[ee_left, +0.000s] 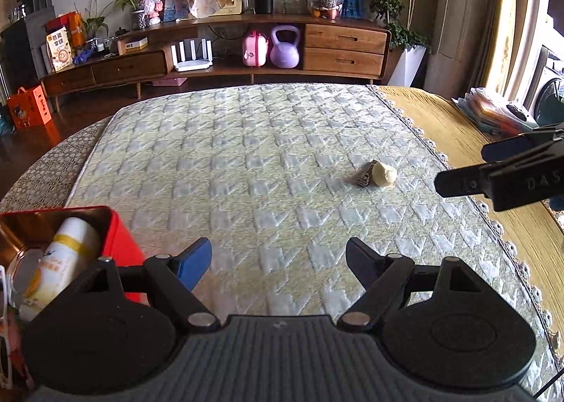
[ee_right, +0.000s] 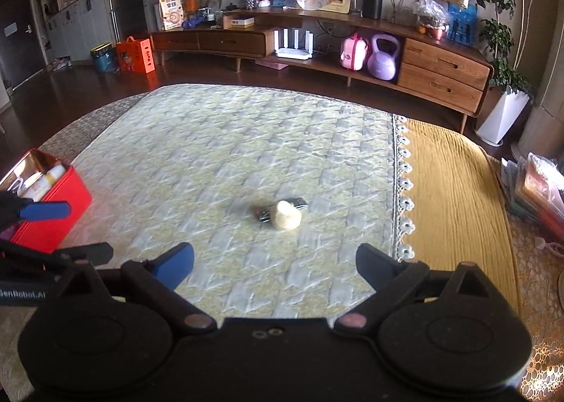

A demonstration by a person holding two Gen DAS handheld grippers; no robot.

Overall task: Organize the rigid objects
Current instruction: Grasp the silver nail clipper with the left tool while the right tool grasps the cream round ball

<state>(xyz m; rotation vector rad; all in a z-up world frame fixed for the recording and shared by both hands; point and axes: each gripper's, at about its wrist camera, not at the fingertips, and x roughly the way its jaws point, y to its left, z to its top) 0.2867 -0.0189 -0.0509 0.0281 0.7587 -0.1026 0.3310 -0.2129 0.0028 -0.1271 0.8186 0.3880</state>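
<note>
1. Right wrist view has the right gripper [ee_right: 275,261] spread wide and empty, with a pale rounded lump [ee_right: 287,219] lying on the quilted mat [ee_right: 211,141] just ahead at 12 o'clock; a small dark object [ee_right: 298,203] lies touching it on the far side.
2. Left wrist view shows the left gripper [ee_left: 278,261] also spread and empty, the same lump [ee_left: 385,172] well off at 1 o'clock, and the red tin [ee_left: 116,243] close at 9 o'clock.
3. Risk: the lump and the dark object touch, so closing on one may drag or flick the other across the mat.
4. Risk: the lump looks rounded; off-centre pads could squeeze it out sideways and roll it.
5. Risk: both grippers sit near each other, so they might collide if both head for the same pile.
6. Only the left wrist view looks into the tin, showing a white-and-yellow bottle [ee_left: 63,261] inside.
7. Only the right wrist view shows the dark object reaching out past both sides of the lump; what it is I cannot tell.
</note>
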